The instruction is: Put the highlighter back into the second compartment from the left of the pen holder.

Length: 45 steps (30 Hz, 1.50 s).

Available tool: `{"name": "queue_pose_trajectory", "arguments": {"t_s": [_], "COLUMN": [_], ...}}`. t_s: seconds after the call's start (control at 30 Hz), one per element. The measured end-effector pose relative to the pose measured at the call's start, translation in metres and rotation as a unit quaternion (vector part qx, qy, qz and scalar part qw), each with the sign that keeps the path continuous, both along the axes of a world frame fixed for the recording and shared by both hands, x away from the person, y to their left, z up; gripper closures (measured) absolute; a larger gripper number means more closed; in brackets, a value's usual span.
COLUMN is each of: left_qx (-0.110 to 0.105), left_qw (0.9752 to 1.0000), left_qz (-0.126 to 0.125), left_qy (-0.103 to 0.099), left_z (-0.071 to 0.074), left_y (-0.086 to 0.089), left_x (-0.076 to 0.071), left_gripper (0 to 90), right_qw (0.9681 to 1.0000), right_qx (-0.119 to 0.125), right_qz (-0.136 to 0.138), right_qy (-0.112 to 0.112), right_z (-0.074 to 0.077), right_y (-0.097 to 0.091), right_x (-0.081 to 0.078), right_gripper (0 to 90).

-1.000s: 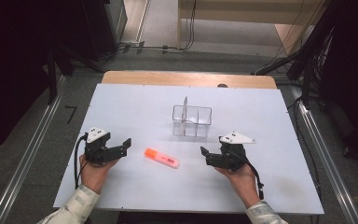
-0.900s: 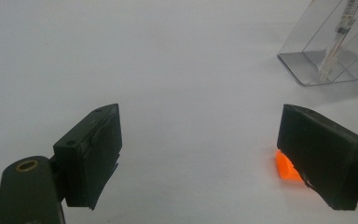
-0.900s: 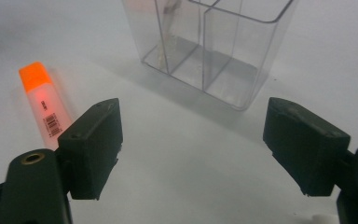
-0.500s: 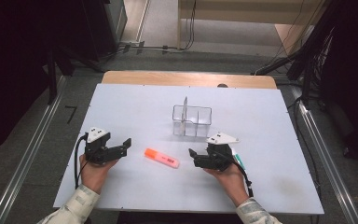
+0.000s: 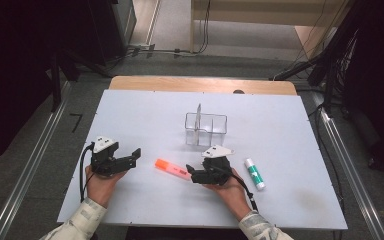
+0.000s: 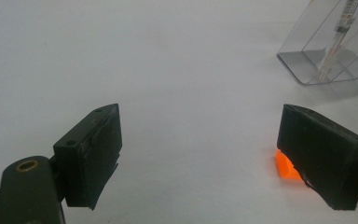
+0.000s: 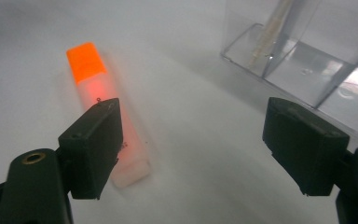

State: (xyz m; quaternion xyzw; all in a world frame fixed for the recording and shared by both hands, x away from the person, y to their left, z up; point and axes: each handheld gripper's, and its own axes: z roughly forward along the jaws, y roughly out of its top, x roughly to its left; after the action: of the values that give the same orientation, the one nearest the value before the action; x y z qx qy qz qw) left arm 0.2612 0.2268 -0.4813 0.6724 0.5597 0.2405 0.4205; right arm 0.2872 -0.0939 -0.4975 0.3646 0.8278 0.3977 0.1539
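An orange highlighter (image 5: 171, 169) lies flat on the white table (image 5: 145, 115), between my two grippers. My right gripper (image 5: 191, 176) is open at the highlighter's right end, with nothing between its jaws. In the right gripper view the highlighter (image 7: 98, 93) lies partly behind the left jaw of the open right gripper (image 7: 191, 130). My left gripper (image 5: 132, 158) rests open a little to the left of the highlighter. In the left gripper view the open left gripper (image 6: 198, 135) is empty, and the highlighter's orange end (image 6: 284, 165) peeks out beside its right jaw.
A clear divided organizer (image 5: 206, 128) with a thin pen upright in it stands behind the highlighter; it appears as the organizer (image 7: 307, 56) and the organizer (image 6: 326, 51). A white glue stick with a green label (image 5: 254, 173) lies right of my right hand.
My right gripper has moved left toward the highlighter, and the glue stick it covered has come into sight. The left gripper has stayed put.
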Motion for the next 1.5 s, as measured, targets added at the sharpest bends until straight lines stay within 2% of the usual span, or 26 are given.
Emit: {"name": "queue_pose_trajectory", "arguments": {"t_s": [0.5, 0.67, 0.73, 0.9, 1.17, 1.5], "left_qx": [-0.001, 0.0, 0.0, 0.0, 0.0, -0.001], "left_qw": [1.0, 1.0, 1.0, 1.0, 1.0, 1.0], "left_qz": [0.0, 0.0, 0.0, 0.0, -0.001, -0.001], "left_qy": [0.0, 0.001, 0.001, 0.002, 0.002, 0.001], "left_z": [-0.001, -0.001, -0.001, -0.001, -0.001, -0.001], "left_y": [0.0, 0.0, 0.0, 0.0, 0.0, 0.001], "left_x": [0.0, 0.0, 0.001, 0.001, 0.001, 0.001], "left_gripper": [14.3, 14.3, 14.3, 14.3, 14.3, 14.3], "right_qw": [0.9994, 0.9988, 0.9986, 0.9984, 0.9979, 0.9954], "right_qx": [-0.012, -0.021, -0.019, -0.011, -0.022, -0.043], "right_qz": [0.031, 0.041, 0.05, 0.056, 0.06, 0.084], "right_qy": [-0.003, -0.013, -0.006, 0.001, -0.005, -0.014], "right_z": [-0.011, -0.013, -0.013, -0.015, -0.017, -0.017], "right_y": [0.028, 0.036, 0.038, 0.043, 0.055, 0.073], "right_x": [-0.003, -0.004, -0.003, 0.0, 0.0, -0.001], "right_gripper": [20.5, 24.5, 28.3, 29.2, 31.1, 38.1]}}
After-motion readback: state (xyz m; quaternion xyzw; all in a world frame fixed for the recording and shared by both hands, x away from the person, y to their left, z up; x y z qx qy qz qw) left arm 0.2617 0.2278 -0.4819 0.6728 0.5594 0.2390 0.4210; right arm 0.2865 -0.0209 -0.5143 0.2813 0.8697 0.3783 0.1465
